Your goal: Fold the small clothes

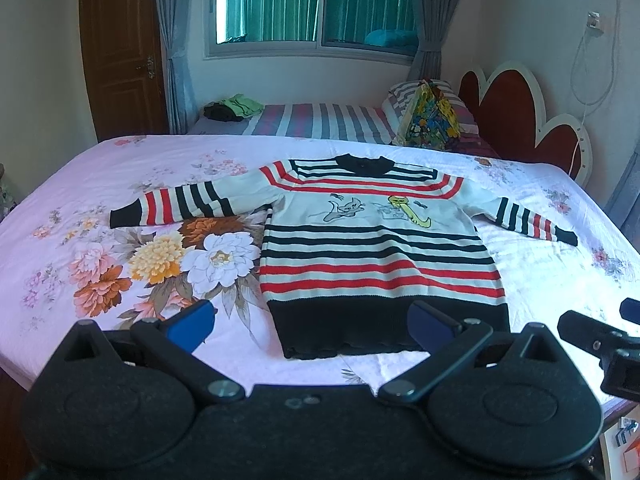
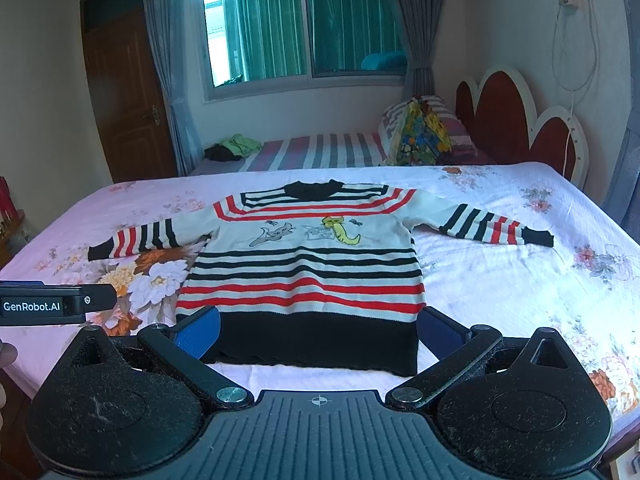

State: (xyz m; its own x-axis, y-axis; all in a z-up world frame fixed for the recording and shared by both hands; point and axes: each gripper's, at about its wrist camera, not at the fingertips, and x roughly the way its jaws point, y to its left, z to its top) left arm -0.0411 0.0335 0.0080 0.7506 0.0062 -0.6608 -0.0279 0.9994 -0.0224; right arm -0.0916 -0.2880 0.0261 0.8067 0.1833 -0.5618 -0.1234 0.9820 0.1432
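Note:
A small striped sweater (image 1: 376, 248), white with red and black stripes, a black hem and a cartoon print, lies flat on the bed with both sleeves spread out; it also shows in the right wrist view (image 2: 304, 276). My left gripper (image 1: 312, 326) is open and empty, hovering just before the hem near the bed's front edge. My right gripper (image 2: 318, 330) is open and empty, level with the hem, its blue pads at either side of it. The right gripper shows at the right edge of the left wrist view (image 1: 600, 340). The left gripper shows at the left edge of the right wrist view (image 2: 56, 304).
The bed (image 1: 80, 184) has a pink floral sheet. Behind it stands a second bed with a striped cover (image 1: 320, 120), folded clothes (image 1: 236, 108), a colourful bag (image 1: 428, 120) and a red headboard (image 1: 520, 120). A wooden door (image 1: 120, 52) and a window lie beyond.

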